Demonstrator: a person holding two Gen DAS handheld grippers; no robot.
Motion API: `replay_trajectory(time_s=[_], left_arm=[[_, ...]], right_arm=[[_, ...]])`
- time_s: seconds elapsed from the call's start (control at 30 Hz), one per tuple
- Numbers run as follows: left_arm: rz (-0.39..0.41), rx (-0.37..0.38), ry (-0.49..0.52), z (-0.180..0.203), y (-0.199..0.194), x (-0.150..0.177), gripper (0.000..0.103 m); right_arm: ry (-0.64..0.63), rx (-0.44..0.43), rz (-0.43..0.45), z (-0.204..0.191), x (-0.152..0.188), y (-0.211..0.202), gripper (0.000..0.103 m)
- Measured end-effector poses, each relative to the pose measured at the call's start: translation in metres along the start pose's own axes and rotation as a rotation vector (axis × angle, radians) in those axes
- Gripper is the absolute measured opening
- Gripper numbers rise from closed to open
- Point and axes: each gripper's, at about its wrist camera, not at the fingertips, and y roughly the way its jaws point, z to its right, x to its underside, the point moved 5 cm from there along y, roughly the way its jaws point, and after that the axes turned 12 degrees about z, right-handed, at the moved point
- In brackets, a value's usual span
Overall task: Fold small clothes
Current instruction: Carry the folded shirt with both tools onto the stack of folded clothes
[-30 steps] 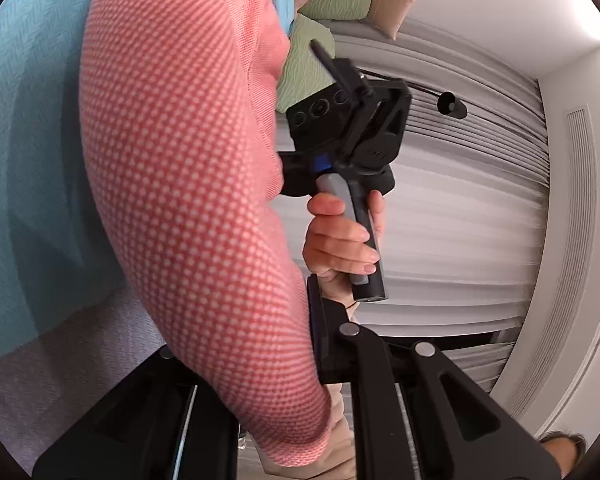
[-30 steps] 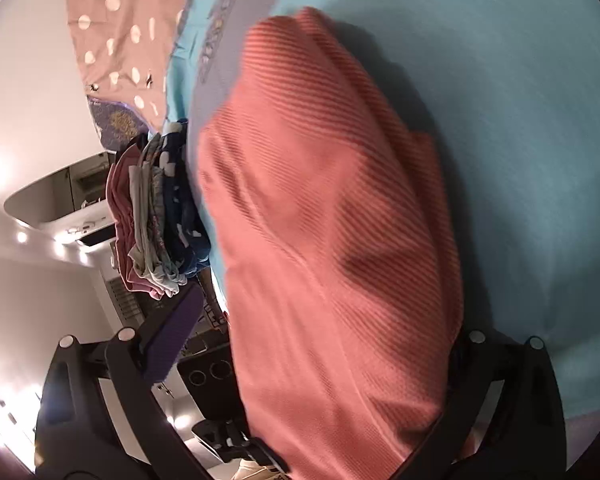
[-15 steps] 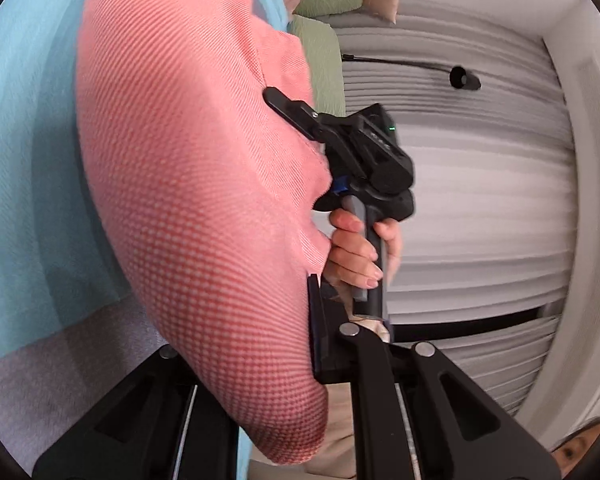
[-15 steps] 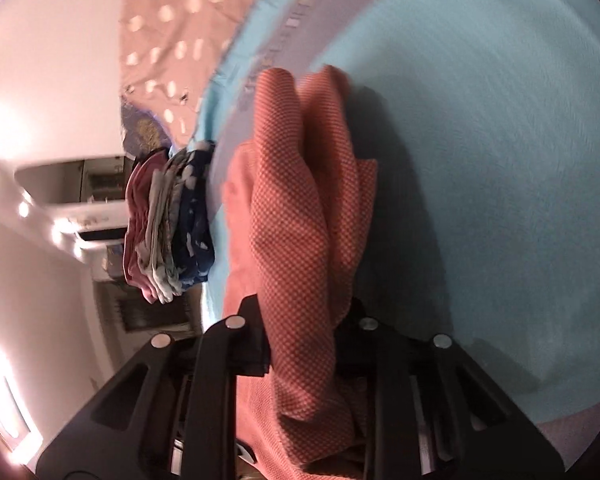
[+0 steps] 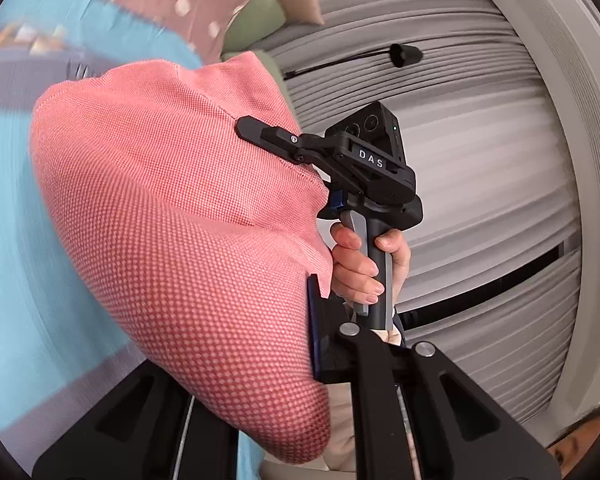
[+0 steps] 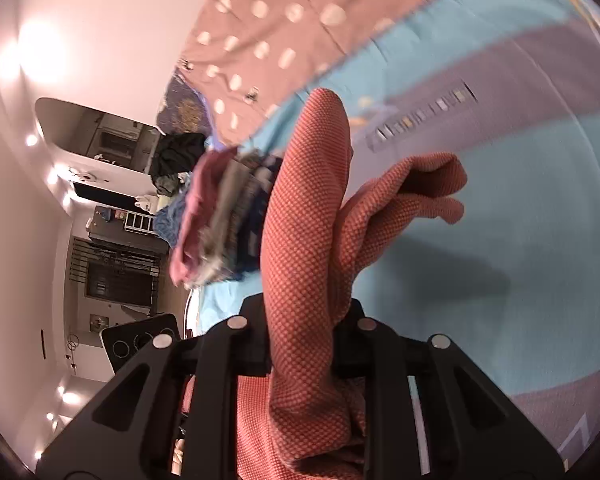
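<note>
A coral-pink knit garment [image 5: 172, 240] hangs in the air above the light-blue bed cover [image 5: 16, 216], held by both grippers. My left gripper [image 5: 296, 344] is shut on one edge of it; the cloth bulges over the left finger. My right gripper [image 6: 300, 332] is shut on another edge, and the cloth [image 6: 308, 216] rises between its fingers and droops to the right. In the left wrist view the right gripper [image 5: 268, 138] shows with a hand on its handle, pinching the garment's far edge.
A stack of folded clothes [image 6: 220, 216] lies on the blue cover [image 6: 520, 200] to the left of the garment. A pink polka-dot blanket [image 6: 284, 24] lies behind. Green and tan pillows [image 5: 276, 16] and white curtains [image 5: 480, 200] stand beyond the bed.
Both grippers have lifted and swung the garment; it now hangs more freely. The right gripper closed tighter on the cloth and the view tilted toward the folded stack.
</note>
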Motion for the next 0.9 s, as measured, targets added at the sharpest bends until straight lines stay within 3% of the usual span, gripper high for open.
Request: replay_trajectory(time_s=[0.13,0.23,0.3,0.43,0.63,0.7,0.9], left_arm=[[0.036,-0.011,0.069,0.028,-0.019,-0.037,0.011],[0.094,-0.036,0.172,0.047,-0.057,-0.058,0.011],[0.148,-0.058,0.233,0.059,-0.082,-0.077,0.011],[0.241,-0.099,0.261,0.064,-0.142,-0.110,0.011],[0.341,-0.149,0.208,0.018,-0.232,-0.144,0.011],[0.408,-0.206,0.168,-0.004,-0.263,-0.146,0.011],[0.478,-0.233,0.045,-0.062,-0.312,-0.138,0.011]], right_arm=[[-0.048,-0.021,0.039,-0.045,-0.026,0.001,0.020],[-0.112,-0.080,0.060,-0.092,-0.040,0.009,0.020],[-0.152,-0.124,0.071,-0.128,-0.047,0.025,0.020],[-0.177,-0.191,0.067,-0.185,-0.065,0.069,0.020],[-0.220,-0.228,0.037,-0.251,-0.066,0.170,0.020],[-0.208,-0.212,0.011,-0.257,-0.059,0.205,0.020],[-0.180,-0.186,-0.095,-0.257,-0.022,0.288,0.020]])
